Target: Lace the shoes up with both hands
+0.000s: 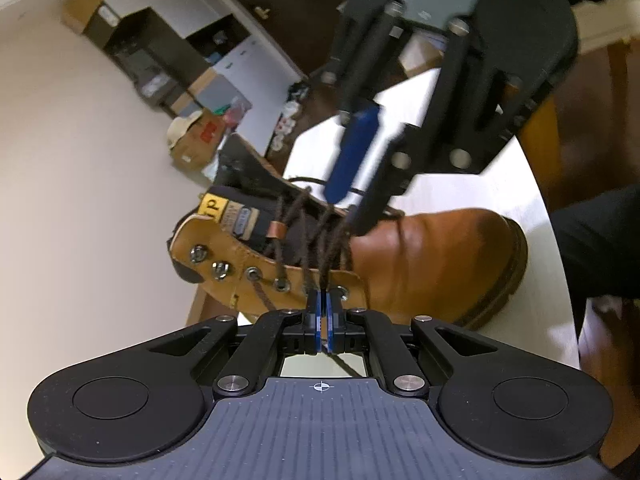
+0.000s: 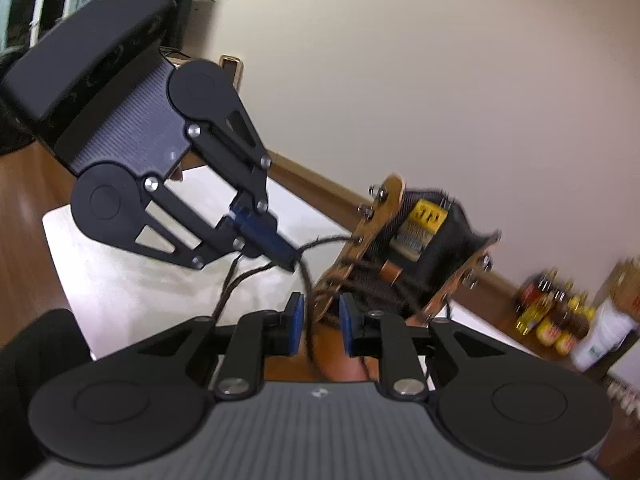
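On the white tabletop [image 1: 480, 184] stands a tan boot [image 1: 432, 256], toe pointing right. Left claw [image 1: 323, 312], at the boot's near eyelet row, pinches a dark brown lace [image 1: 326, 256]. Right claw [image 2: 322, 320], pads apart, straddles a slack lace strand without pressing it.

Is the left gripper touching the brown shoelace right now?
Touching. In the left wrist view the left gripper has its blue pads pressed together on the shoelace beside the boot's eyelets.

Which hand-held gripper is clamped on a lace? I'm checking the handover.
The left hand-held gripper: pads shut on the lace. The right stands open.
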A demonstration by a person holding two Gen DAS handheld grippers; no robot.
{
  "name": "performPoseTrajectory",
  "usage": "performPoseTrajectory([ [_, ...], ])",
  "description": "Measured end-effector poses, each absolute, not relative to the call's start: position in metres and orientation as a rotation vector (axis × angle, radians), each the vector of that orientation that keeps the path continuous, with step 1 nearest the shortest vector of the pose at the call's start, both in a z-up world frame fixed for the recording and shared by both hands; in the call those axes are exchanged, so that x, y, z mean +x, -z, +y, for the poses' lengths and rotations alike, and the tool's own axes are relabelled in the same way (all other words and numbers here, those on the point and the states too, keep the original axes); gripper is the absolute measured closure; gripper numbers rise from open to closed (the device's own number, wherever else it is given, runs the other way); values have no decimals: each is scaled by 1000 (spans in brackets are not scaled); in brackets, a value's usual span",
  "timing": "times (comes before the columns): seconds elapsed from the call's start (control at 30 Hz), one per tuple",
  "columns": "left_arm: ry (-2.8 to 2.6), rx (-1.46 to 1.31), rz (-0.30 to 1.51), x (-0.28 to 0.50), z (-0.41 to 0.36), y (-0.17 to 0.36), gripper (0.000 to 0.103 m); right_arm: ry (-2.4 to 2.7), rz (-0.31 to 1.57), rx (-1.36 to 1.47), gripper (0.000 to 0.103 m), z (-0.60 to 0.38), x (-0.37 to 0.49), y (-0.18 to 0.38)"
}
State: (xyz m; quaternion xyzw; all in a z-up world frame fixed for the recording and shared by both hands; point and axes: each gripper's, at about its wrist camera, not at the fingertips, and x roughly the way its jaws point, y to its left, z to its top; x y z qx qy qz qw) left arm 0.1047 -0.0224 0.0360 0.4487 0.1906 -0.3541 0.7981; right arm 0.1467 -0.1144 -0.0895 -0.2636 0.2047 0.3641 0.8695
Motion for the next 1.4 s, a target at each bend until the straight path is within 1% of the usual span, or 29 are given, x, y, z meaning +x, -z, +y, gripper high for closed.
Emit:
performPoseTrajectory([
  [0.23, 761, 959, 401, 106, -25, -34, 100, -824, 401, -661, 84, -95, 144, 94],
  [0.3, 764, 953, 396, 106, -25, -34, 100, -827, 399, -677, 90, -91, 145, 97],
  [0.33, 766, 949, 395, 105, -25, -34, 100, -821, 398, -682, 90, -90, 145, 99],
  [0.4, 766, 939, 390, 105, -24, -34, 100, -815, 398, -686, 98, -89, 145, 102],
  [0.47, 760, 898, 397, 108, -21, -35, 100, -813, 413, -661, 99, -90, 147, 103],
  [0.5, 741, 853, 408, 112, -17, -37, 97, -810, 411, -644, 99, -91, 147, 102],
  [0.57, 703, 767, 428, 119, -9, -40, 96, -779, 378, -617, 99, -95, 146, 97],
  [0.63, 667, 699, 442, 127, 0, -43, 96, -720, 336, -594, 99, -96, 145, 89],
  [0.8, 546, 431, 519, 163, 25, -52, 96, -580, 274, -588, 99, -85, 150, 80],
  [0.9, 552, 299, 544, 179, 36, -54, 95, -543, 272, -625, 99, -69, 154, 84],
  [1.2, 572, 273, 523, 186, 38, -51, 95, -516, 304, -675, 99, -50, 166, 97],
  [1.4, 591, 354, 476, 184, 34, -48, 94, -517, 321, -673, 99, -44, 172, 101],
])
